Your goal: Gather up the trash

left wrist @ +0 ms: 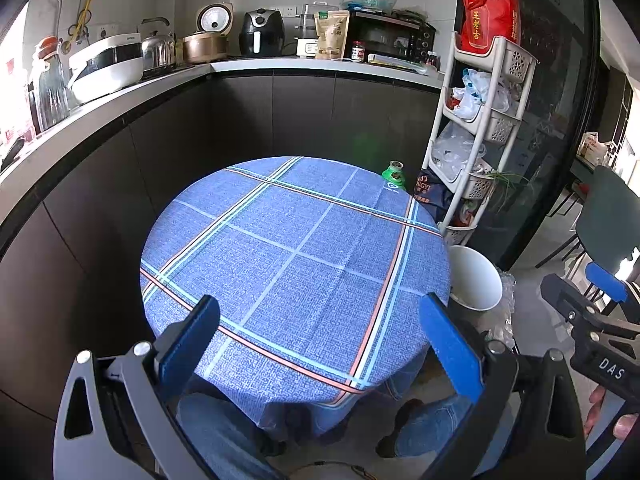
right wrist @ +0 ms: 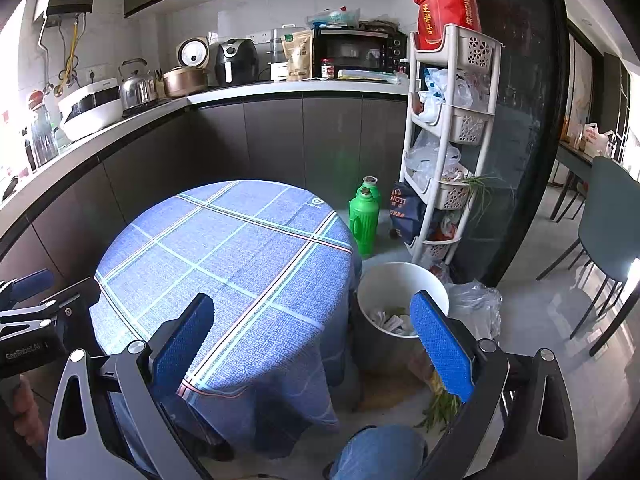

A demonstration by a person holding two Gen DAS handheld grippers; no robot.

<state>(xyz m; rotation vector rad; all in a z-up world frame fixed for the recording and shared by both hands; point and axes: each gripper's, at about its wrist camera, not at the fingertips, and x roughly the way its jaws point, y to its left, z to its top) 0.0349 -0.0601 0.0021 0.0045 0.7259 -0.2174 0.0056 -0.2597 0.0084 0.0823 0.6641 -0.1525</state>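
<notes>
A kitchen corner is shown, bounded by dark lower cabinets and a pale countertop (left wrist: pixel 224 65) on which a kettle (left wrist: pixel 158 46), a rice cooker (left wrist: pixel 205 42), an air fryer (left wrist: pixel 260 32) and a black oven (left wrist: pixel 390 36) are ranged. At the centre stands a round table covered by a blue plaid tablecloth (left wrist: pixel 296 264); nothing is seen lying on the cloth. In the left wrist view, the left gripper (left wrist: pixel 320 344) is held over the table's near edge at 6 o'clock, its blue-padded jaws spread wide with nothing between them. The right gripper (left wrist: pixel 592 312) is seen in that view at 4 o'clock, beyond the table's rim.

In the right wrist view, the right gripper (right wrist: pixel 316 344) is likewise held with its jaws spread wide and empty, one finger over the cloth and the other over the white trash bin (right wrist: pixel 400 280). The bin stands on the floor just beside the table at 4 o'clock, and crumpled paper scraps (right wrist: pixel 390 320) are seen inside it. A clear plastic bag (right wrist: pixel 476 308) lies against the bin's far side, and green vegetable stalks (right wrist: pixel 440 408) lie on the floor near its base. A green thermos (right wrist: pixel 363 216) is placed on the floor at 1 o'clock of the table, beside a white tiered rack (right wrist: pixel 452 120) topped by a red bag (right wrist: pixel 442 8). The person's denim-clad knee (right wrist: pixel 380 452) is visible at 6 o'clock.
</notes>
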